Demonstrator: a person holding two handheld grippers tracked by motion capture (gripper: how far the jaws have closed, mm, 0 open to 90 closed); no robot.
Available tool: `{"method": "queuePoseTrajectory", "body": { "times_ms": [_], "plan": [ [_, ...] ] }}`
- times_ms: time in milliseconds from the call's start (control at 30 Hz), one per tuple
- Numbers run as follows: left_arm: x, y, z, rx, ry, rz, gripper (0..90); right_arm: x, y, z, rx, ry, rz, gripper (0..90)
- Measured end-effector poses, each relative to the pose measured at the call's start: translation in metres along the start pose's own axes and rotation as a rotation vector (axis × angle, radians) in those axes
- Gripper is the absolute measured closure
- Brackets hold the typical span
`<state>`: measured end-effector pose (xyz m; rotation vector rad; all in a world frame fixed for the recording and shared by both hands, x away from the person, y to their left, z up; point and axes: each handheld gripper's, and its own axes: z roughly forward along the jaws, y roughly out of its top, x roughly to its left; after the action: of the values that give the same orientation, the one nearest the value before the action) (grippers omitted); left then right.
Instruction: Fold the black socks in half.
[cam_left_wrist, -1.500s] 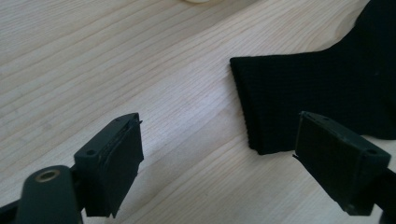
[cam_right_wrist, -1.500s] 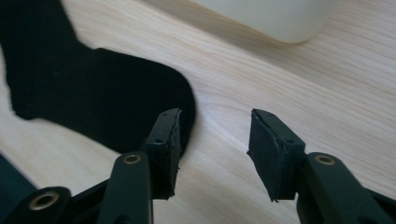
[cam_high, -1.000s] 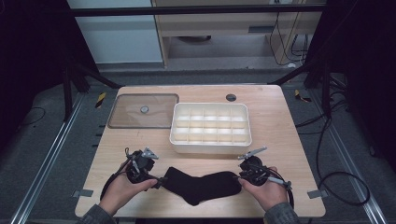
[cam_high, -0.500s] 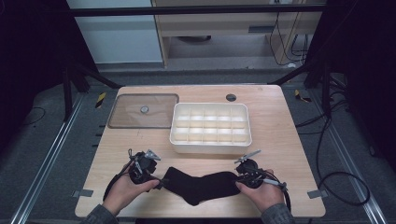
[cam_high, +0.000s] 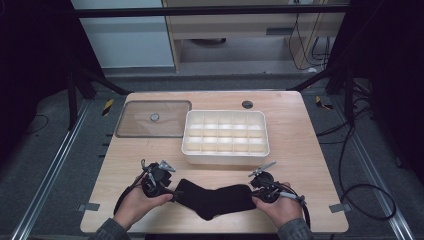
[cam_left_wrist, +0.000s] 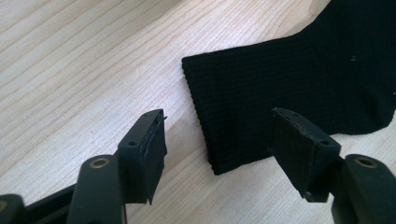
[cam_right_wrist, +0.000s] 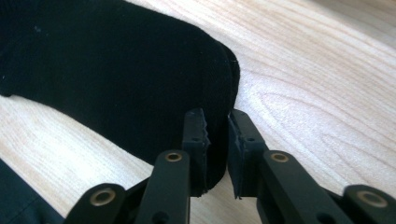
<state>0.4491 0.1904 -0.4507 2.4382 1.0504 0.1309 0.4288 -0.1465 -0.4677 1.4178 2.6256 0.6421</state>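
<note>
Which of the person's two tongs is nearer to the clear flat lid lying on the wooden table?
Left. The left tongs sit at the black sock's cuff, below the clear flat lid. The right tongs pinch the sock's toe end, farther across the table.

divider box (cam_high: 225, 131) blocks ahead, flat lid (cam_high: 153, 118) beside it — table (cam_high: 305, 145) edges open

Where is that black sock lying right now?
In the high view the black sock lies flat on the table's near edge, between the left gripper and right gripper, just in front of the white divided tray.
</note>
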Motion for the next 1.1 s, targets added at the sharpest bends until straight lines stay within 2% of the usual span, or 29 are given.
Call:
{"method": "queuePoseTrajectory", "body": {
  "times_ms": [200,433,500,533,733,900,1067,1100],
  "plan": [
    [0.001,0.003,0.006,0.017,-0.009,0.002,42.4,0.003,-0.001,-0.002,0.002,0.002,-0.002,81.1],
    [0.003,0.006,0.017,0.056,-0.015,0.007,53.2,0.003,-0.003,-0.003,-0.002,0.01,-0.011,80.6],
    [0.003,0.006,0.018,0.057,-0.019,0.009,56.2,0.003,-0.003,-0.003,-0.001,0.011,-0.011,80.6],
    [0.003,0.006,0.018,0.066,-0.016,0.024,57.5,0.003,-0.003,-0.004,0.0,0.014,-0.008,80.5],
    [0.001,0.006,0.021,0.078,-0.017,0.027,63.4,0.003,-0.003,-0.005,-0.004,0.014,-0.011,80.5],
    [0.001,0.007,0.023,0.08,-0.029,0.025,66.9,0.003,-0.002,-0.008,-0.01,0.018,-0.008,80.4],
    [0.001,0.007,0.024,0.087,-0.043,0.035,72.2,0.003,-0.001,-0.01,-0.017,0.02,-0.017,80.5],
    [0.0,0.007,0.023,0.091,-0.045,0.047,74.5,0.004,0.0,-0.01,-0.015,0.022,-0.016,80.7]
  ]
}}
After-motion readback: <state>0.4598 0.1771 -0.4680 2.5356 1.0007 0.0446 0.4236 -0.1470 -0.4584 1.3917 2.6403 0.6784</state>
